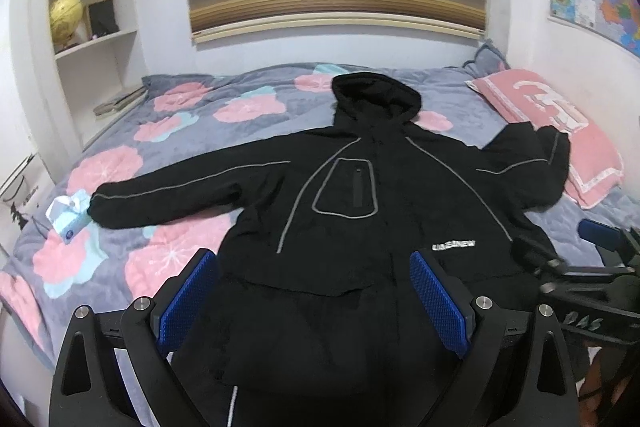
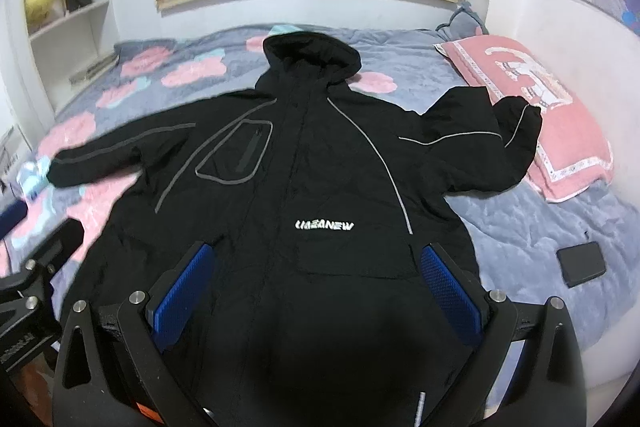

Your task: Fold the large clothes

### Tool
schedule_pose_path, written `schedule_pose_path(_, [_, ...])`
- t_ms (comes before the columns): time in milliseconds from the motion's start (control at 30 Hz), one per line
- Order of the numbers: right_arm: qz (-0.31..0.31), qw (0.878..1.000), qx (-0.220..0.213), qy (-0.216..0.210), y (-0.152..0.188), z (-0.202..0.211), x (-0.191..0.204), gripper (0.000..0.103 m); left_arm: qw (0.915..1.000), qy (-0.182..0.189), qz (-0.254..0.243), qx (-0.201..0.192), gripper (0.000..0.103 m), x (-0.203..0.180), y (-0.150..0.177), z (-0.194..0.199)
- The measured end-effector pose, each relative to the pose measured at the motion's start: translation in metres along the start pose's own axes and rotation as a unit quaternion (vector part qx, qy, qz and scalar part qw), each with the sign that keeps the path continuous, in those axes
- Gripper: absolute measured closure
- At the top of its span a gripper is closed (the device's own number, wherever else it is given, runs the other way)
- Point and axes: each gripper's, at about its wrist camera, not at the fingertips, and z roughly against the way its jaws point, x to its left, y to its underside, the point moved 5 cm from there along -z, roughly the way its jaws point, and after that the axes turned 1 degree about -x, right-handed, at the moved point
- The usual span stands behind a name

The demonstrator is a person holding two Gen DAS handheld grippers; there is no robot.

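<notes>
Ahead of both grippers, a black hooded jacket (image 1: 360, 195) lay spread front-up on a quilted bed (image 1: 192, 131).

Its matte, slightly crinkled fabric carried thin grey piping, a rounded chest pocket outline and white block lettering (image 2: 324, 225). The hood pointed away from the tools, and the hem ran nearest, beneath the fingertips. The left gripper (image 1: 314, 301) had its blue, ribbed pads spread wide over the lower hem, gripping nothing. The right gripper (image 2: 318, 293) likewise stood wide apart above the hem, empty. One sleeve stretched off to the left toward a pale blue tissue pack (image 1: 70, 215); the other bent back onto a pink pillow (image 2: 536, 107). To the right of the right gripper, a flat black rectangular device (image 2: 581, 263) rested on the soft grey, pink-flowered quilt.
</notes>
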Motion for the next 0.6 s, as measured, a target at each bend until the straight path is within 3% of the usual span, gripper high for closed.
schedule_pose_path(367, [0.015, 1.0, 0.023, 0.005, -0.011, -0.04, 0.019, 0.0, 0.9989, -0.011, 0.038, 0.023, 0.006, 0.037, 0.001, -0.034])
schedule_pose_path(600, [0.026, 0.999, 0.032, 0.015, -0.016, -0.088, 0.028, 0.0, 0.996, -0.036, 0.069, 0.044, 0.006, 0.073, 0.009, -0.062])
